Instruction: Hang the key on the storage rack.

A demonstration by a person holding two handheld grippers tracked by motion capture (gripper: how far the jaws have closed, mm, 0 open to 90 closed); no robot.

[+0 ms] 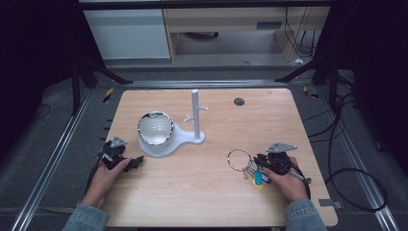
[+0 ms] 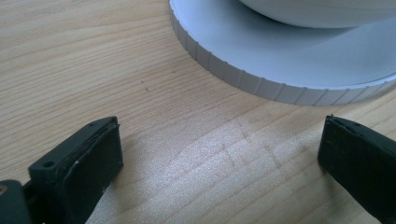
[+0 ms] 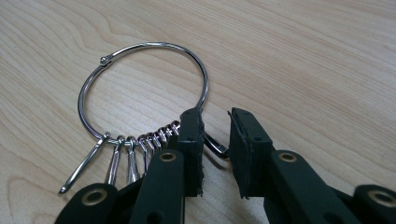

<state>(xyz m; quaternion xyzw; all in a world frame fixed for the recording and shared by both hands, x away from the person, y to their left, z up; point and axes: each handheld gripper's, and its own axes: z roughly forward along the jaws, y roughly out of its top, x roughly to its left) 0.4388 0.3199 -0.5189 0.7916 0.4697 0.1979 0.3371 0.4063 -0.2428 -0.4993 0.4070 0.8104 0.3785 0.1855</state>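
At the left of the table (image 1: 211,202) our left hand-held gripper (image 2: 219,163) rested with its jaws wide apart and nothing between them, just short of the ribbed white base (image 2: 280,60) of the stand. Toward the right lay the key ring (image 3: 140,88): a thin, shiny steel hoop with a small hinge knob, strung with slim metal clips, flat on the wood. Our right hand-held gripper (image 3: 215,149) had its jaws narrowed around the ring's lower edge, a small gap left between the pads.
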